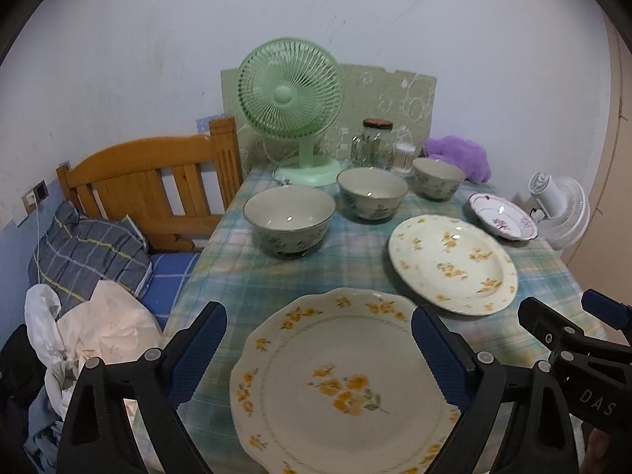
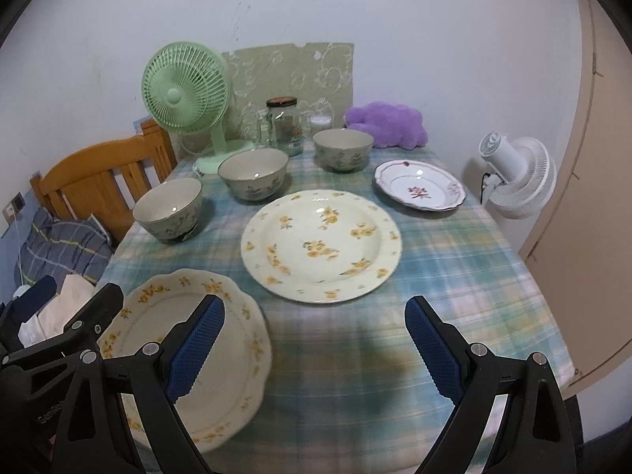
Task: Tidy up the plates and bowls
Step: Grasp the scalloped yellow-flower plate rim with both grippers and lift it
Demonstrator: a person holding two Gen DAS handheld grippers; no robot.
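Left claw (image 1: 318,349) wide open, nothing held, hanging over the scalloped plate (image 1: 343,383) just below and ahead. Right claw (image 2: 314,345) equally wide and empty, above bare tablecloth (image 2: 454,260). Probably best: lower to the near rim, pinch it squarely, lift level, stack onto the round plate (image 2: 322,245) further ahead. Cream glaze, yellow flowers, wavy edge; likely slippery. Three bowls (image 1: 289,217) beyond, small pink-flowered plate (image 2: 420,189) far right.

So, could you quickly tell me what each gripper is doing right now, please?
Left gripper: open, empty, above the scalloped plate.
Right gripper: open, empty, above the tablecloth.
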